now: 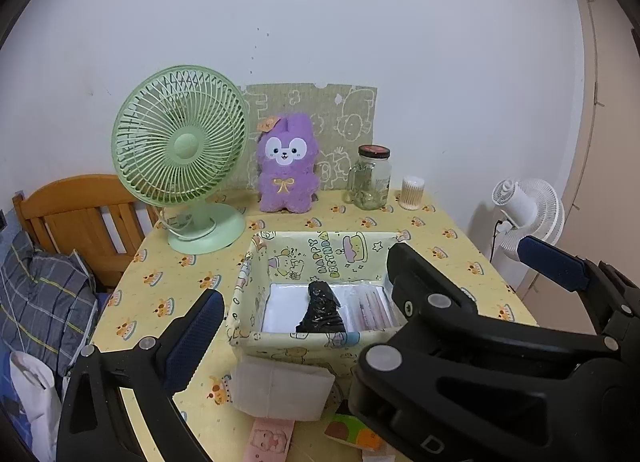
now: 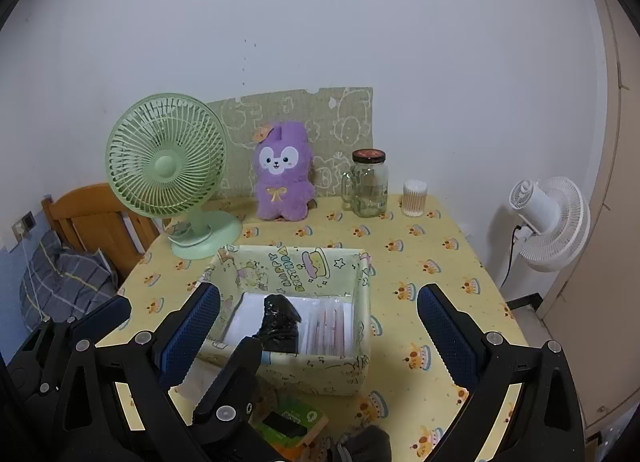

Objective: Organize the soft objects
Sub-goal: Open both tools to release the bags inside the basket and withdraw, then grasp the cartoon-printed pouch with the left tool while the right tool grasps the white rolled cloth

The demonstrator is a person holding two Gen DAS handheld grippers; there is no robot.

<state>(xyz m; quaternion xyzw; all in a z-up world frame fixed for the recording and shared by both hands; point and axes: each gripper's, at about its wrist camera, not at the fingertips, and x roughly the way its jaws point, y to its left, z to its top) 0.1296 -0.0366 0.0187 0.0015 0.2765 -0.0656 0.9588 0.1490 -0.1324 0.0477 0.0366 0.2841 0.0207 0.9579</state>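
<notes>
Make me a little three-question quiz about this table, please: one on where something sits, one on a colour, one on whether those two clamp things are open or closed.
1. Where is the black plastic bundle?
A. Inside the birthday-print box
B. Under the green fan
C. In the glass jar

2. What colour is the plush toy?
A. Green
B. Purple
C. White

3. How do the two grippers stand?
A. Both shut on something
B. One shut on the toy
C. Both open and empty

Answers: 1 A, it lies on the box floor beside pink packets. 2 B, its fur is purple. 3 C, the left gripper and right gripper show spread fingers with nothing held.
</notes>
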